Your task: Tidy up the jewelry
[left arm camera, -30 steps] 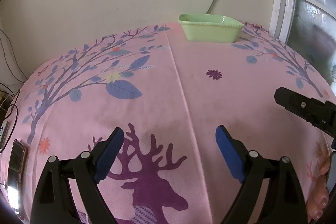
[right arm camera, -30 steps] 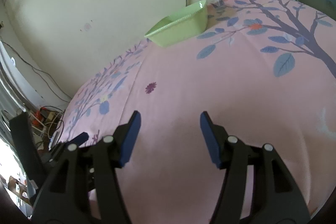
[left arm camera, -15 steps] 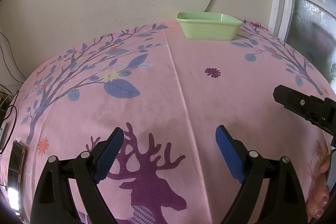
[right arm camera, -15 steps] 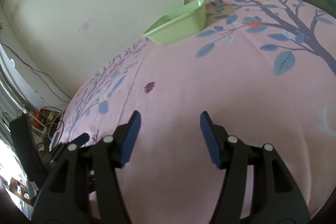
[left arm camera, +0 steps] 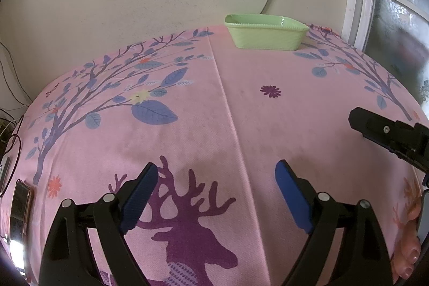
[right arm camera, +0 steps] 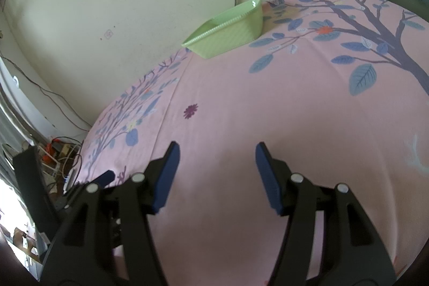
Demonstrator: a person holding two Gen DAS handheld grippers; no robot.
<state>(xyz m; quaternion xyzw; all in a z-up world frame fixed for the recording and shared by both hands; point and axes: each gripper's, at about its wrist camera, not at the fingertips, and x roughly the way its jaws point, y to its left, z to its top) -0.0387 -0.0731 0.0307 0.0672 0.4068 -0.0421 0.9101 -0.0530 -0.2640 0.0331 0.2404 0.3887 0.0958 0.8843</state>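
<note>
Tablecloth [left arm camera: 241,103] took up nearly everything, pink with printed trees and one purple deer, probably there so tiny pieces would show up against it. One green dish [left arm camera: 265,35] sat at the far edge by the wall, well apart from both tools, presumably where jewelry was meant to end up. No jewelry showed anywhere, so I couldn't tell where it was. Left gripper [left arm camera: 215,195] and right gripper [right arm camera: 217,173] both hovered low, fingers spread wide, holding nothing. One phone [left arm camera: 20,205] lay at the left edge.
</note>
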